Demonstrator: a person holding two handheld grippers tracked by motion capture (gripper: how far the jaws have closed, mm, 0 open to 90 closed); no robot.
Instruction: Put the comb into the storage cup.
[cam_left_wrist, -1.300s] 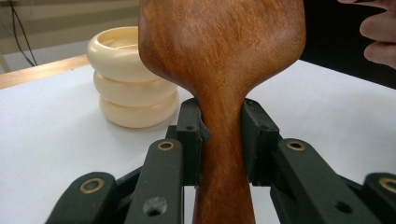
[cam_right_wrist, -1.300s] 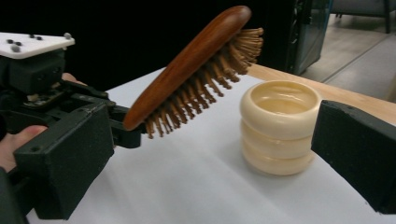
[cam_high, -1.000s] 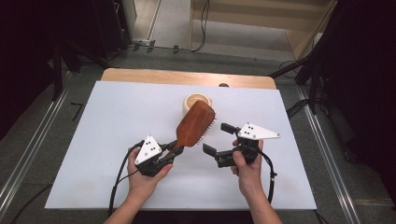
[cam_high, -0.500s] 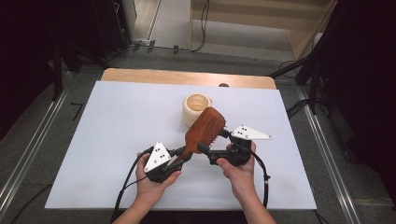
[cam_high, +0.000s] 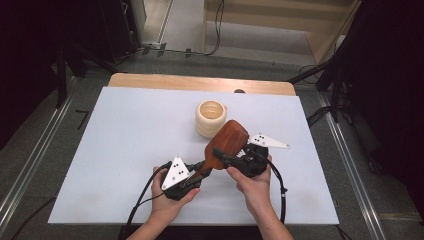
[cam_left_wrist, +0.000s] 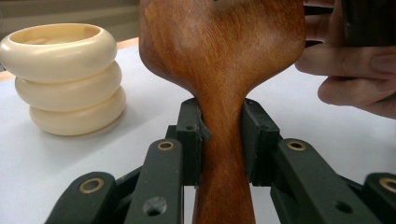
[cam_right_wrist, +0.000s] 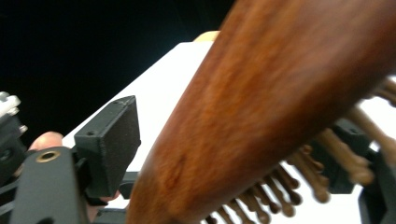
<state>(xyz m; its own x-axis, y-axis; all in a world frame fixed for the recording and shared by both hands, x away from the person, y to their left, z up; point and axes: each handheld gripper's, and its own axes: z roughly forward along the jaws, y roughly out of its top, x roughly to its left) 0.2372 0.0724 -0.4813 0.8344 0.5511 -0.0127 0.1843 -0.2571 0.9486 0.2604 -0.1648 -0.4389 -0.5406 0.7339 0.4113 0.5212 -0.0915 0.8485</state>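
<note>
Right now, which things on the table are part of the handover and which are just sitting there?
In the job:
- wooden hairbrush, handle clamped in the left gripper
- right gripper, jaws just been closing around the brush head, pads not yet pressing

Lying about:
- cream ribbed cup, standing behind the brush, untouched
- white table mat

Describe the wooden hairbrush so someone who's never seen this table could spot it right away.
On the white table, look near the front middle, just in front of the cream ringed cup. The hairbrush is raised off the surface, its handle clamped in the left gripper. It is the sole reddish-brown wooden paddle, with wooden bristle pins underneath.
</note>
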